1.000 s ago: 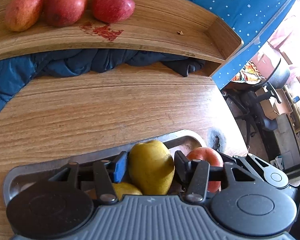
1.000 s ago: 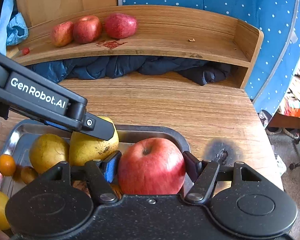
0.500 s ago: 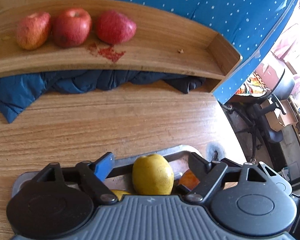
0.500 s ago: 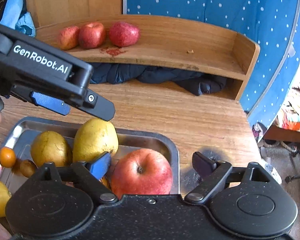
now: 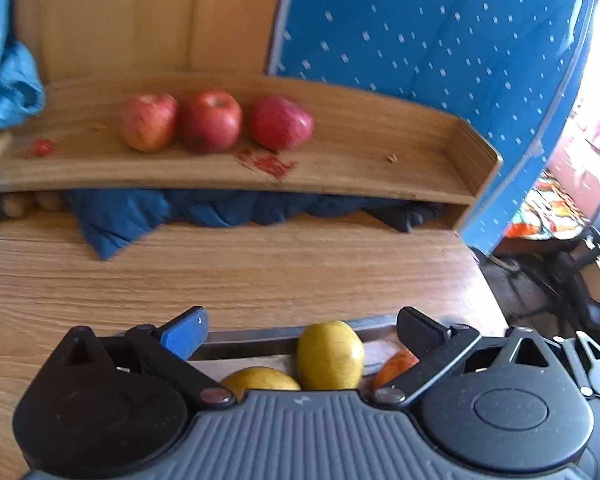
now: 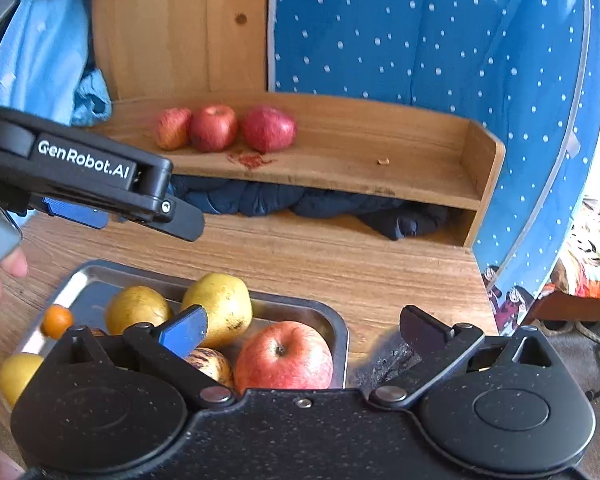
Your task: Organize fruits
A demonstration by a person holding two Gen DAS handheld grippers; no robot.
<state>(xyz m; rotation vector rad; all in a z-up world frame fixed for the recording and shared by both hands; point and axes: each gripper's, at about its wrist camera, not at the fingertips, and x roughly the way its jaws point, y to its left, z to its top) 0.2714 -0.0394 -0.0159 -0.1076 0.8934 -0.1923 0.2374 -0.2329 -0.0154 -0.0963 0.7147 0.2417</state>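
Both let go and pulled up: left gripper (image 5: 300, 326) jaws spread over the pear (image 5: 330, 356), right gripper (image 6: 300, 326) jaws spread above the apple (image 6: 284, 356). Both fruits are back in the tray (image 6: 336, 328) on the bench; shelf (image 6: 380, 148) gains nothing.

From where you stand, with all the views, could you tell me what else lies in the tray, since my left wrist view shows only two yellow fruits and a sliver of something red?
Observer: That sliver is a whole red apple in the near right corner of the metal tray.
Operator: Thank you. Is there any smaller fruit?
Observer: Yes, a small orange fruit sits near the tray's left side.
Operator: And is the right gripper holding anything?
Observer: No, the right gripper is open above the apple, gripping nothing.
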